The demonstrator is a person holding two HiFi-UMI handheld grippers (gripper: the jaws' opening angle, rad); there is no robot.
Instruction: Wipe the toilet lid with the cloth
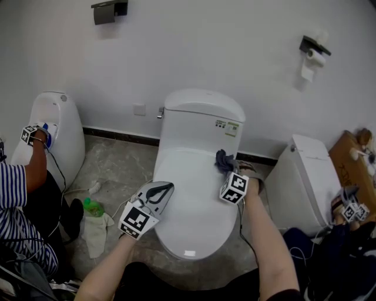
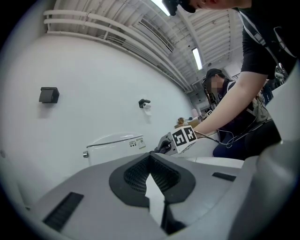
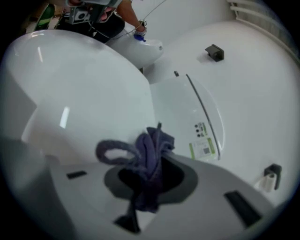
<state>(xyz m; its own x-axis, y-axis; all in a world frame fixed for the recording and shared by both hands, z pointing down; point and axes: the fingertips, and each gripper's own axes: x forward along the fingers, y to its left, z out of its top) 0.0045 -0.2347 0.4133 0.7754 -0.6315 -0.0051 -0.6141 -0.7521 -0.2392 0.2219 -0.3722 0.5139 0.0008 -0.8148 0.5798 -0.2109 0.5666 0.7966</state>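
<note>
One dark blue-grey cloth [image 3: 149,157], bunched up, is pinched in the right gripper [image 3: 150,174]. Its jaws are clamped on the fabric, with a loop of it spilling out to one side. From the head view the cloth [image 1: 223,159] sits at the back right of the toilet lid [image 1: 187,200], just in front of the tank [image 1: 202,111]. The right gripper [image 1: 228,168] reaches in from the right edge of the lid. I can't quite tell whether the cloth is pressed flat on the lid.

The lid is down, white and glossy. A green-and-white sticker [image 1: 233,129] shows on the front of the tank just behind the cloth.

Over to the left gripper [image 1: 163,190]: it hangs at the lid's left edge, well apart from the cloth. In its own view the left gripper [image 2: 151,172] has its tips drawn together with nothing between them. Only a sliver of white shows behind the pads.

Further out, a green bottle [image 1: 91,207] and a pale rag [image 1: 97,232] lie on the floor [image 1: 120,164] left of the toilet. A second toilet [image 1: 301,179] stands to the right with a cardboard box [image 1: 351,170] beyond it. At far left a person in a striped sleeve [image 1: 13,194] works at a white urinal [image 1: 59,126]. On the wall are a black holder [image 1: 109,11] and a paper roll holder [image 1: 314,50].
</note>
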